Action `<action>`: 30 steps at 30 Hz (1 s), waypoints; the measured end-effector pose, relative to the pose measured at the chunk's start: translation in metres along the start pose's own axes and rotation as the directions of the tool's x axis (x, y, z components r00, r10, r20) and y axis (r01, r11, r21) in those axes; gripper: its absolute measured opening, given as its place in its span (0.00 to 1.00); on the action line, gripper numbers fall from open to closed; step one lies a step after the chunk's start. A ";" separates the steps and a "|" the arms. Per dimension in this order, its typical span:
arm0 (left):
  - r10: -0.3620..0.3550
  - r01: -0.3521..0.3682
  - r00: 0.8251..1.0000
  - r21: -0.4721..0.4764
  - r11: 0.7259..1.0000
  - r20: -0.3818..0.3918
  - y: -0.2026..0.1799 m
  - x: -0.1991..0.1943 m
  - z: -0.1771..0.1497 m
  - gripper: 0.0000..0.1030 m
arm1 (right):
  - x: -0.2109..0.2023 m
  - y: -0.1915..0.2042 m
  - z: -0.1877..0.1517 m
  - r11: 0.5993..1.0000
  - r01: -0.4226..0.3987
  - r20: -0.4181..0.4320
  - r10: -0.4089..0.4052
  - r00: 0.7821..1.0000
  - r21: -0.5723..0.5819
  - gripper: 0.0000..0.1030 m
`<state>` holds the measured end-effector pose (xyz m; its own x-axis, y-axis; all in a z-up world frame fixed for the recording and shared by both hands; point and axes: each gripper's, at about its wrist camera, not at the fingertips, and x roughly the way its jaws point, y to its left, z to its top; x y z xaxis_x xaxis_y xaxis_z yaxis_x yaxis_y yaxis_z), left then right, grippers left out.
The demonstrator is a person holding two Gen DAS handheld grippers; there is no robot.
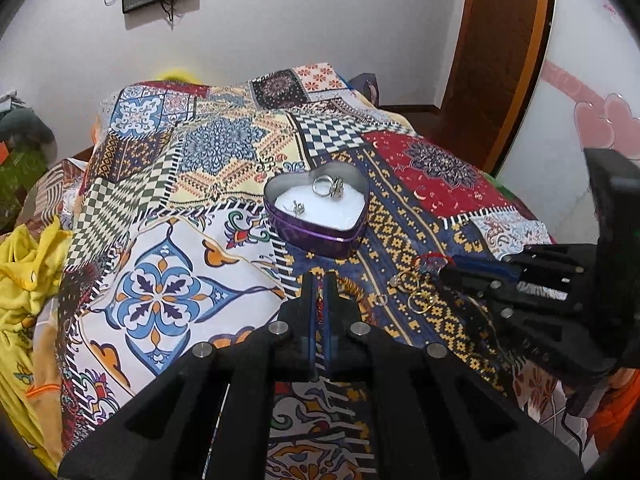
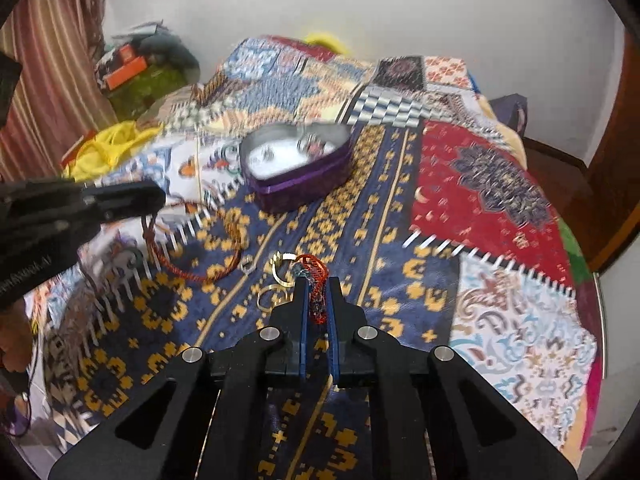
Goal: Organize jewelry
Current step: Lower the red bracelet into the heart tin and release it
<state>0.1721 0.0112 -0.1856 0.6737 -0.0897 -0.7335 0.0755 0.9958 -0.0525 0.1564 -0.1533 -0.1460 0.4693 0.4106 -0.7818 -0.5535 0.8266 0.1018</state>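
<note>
A purple heart-shaped tin (image 1: 320, 236) with a white lining holds silver rings (image 1: 329, 186); it shows blurred in the right wrist view (image 2: 298, 188). My left gripper (image 1: 319, 280) is shut on a red-brown cord bracelet (image 2: 192, 272), which hangs from it in the right wrist view (image 2: 156, 200). My right gripper (image 2: 318, 286) is shut on a red braided bracelet (image 2: 316, 276), just above the bedspread, in front of the tin. It enters the left wrist view from the right (image 1: 444, 270). Gold hoops (image 1: 420, 302) and a small ring (image 2: 247, 265) lie loose beside both grippers.
The patchwork bedspread (image 1: 168, 184) covers the whole bed. Yellow cloth (image 1: 24, 280) lies at the left edge. A wooden door (image 1: 500, 60) and a white cabinet with pink hearts (image 1: 592, 120) stand at the right. Clutter (image 2: 136, 68) sits at the far left corner.
</note>
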 end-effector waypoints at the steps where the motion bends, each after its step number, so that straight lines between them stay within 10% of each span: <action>1: 0.001 -0.001 1.000 0.000 1.000 0.006 0.000 -0.002 0.001 0.01 | -0.005 0.000 0.002 1.000 0.002 0.017 -0.002 1.000 0.000 0.07; 30: 0.005 0.001 0.988 -0.038 0.999 0.152 0.018 -0.022 0.057 0.01 | -0.036 0.009 0.062 1.000 -0.017 0.217 0.013 0.976 0.017 0.07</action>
<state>0.2010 0.0300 -0.1316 0.7777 -0.0870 -0.6225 0.0482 0.9957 -0.0789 0.1775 -0.1363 -0.0790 0.5999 0.4952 -0.6284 -0.5499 0.8257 0.1257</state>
